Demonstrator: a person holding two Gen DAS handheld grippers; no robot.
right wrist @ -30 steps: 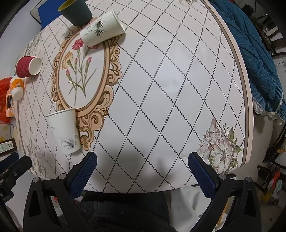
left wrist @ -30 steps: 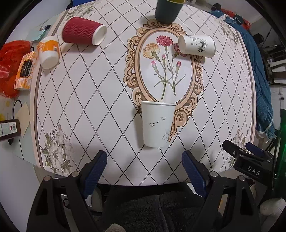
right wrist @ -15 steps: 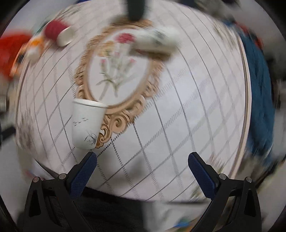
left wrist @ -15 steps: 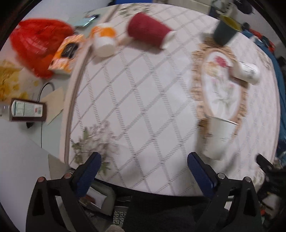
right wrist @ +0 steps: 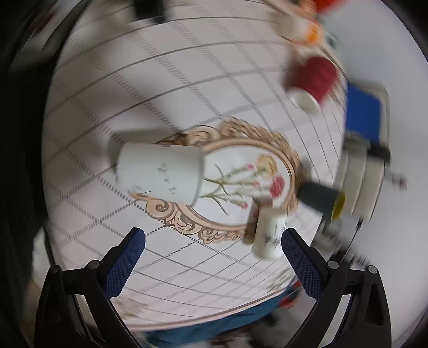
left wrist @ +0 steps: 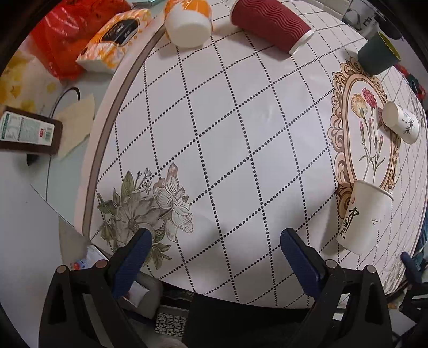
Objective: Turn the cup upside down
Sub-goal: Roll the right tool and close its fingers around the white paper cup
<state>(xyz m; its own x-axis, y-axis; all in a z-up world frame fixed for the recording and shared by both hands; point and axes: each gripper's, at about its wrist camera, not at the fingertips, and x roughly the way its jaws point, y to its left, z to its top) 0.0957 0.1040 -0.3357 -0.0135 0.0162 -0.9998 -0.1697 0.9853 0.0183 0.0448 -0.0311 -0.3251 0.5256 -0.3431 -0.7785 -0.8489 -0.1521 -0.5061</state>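
Observation:
A tall white paper cup (left wrist: 361,216) with small birds and red and black writing stands upright, mouth up, at the near right of the round table (left wrist: 240,120). In the blurred right wrist view the cup (right wrist: 160,171) appears sideways above the fingers. My left gripper (left wrist: 214,254) is open and empty over the table's near edge, left of the cup. My right gripper (right wrist: 212,257) is open and empty, short of the cup.
A small white cup (left wrist: 400,121) lies on its side on the flower medallion. A dark green cup (left wrist: 377,55), a red ribbed cup (left wrist: 270,24) on its side and an orange-white cup (left wrist: 188,22) sit further back. A tissue pack (left wrist: 112,40) lies off the left edge.
Both cameras have swung sharply. The left gripper moved left, so the cup now sits at its right. The right gripper rolled and swung round; its view is blurred. Nothing was grasped.

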